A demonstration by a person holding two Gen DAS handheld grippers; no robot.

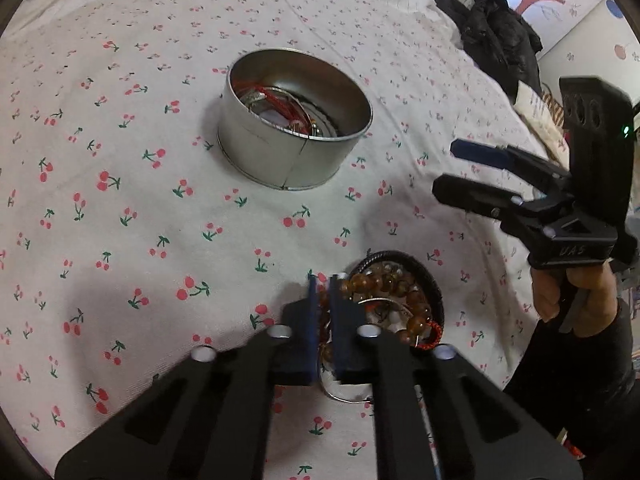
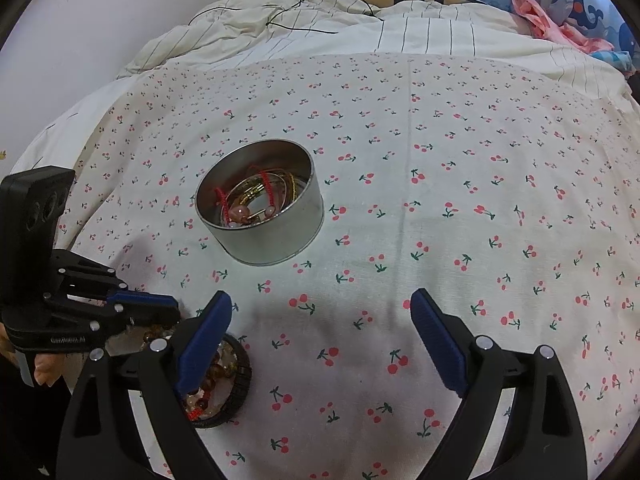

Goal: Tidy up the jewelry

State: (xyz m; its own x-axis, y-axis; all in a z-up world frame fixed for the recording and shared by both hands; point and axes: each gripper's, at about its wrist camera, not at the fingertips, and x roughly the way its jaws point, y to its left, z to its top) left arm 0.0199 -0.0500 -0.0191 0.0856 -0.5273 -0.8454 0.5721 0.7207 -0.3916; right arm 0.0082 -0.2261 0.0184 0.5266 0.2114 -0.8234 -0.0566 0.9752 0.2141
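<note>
While the left gripper (image 1: 325, 280) presses its blue pads together on a strand of the amber bead bracelet (image 1: 394, 296), the right gripper (image 2: 322, 308) hangs over the cloth with its jaws spread wide and nothing between them. The bracelet lies in a small heap on the cherry-print sheet (image 2: 440, 200), tangled with a black cord bracelet (image 1: 416, 264), a thin silver bangle (image 1: 344, 394) and a bit of red string (image 1: 434, 338). From the right wrist view the same heap shows low on the left, partly hidden behind that gripper's left finger. Well apart from the heap, farther up the sheet, stands a round metal tin (image 2: 260, 236), open at the top. Inside it lie red cord bracelets (image 2: 266, 192), gold bangles (image 2: 256, 194) and a few pinkish beads (image 2: 244, 214). Beyond the sheet lies a striped quilt (image 2: 400, 36) with a thin black cable (image 2: 304, 16) across it.
</note>
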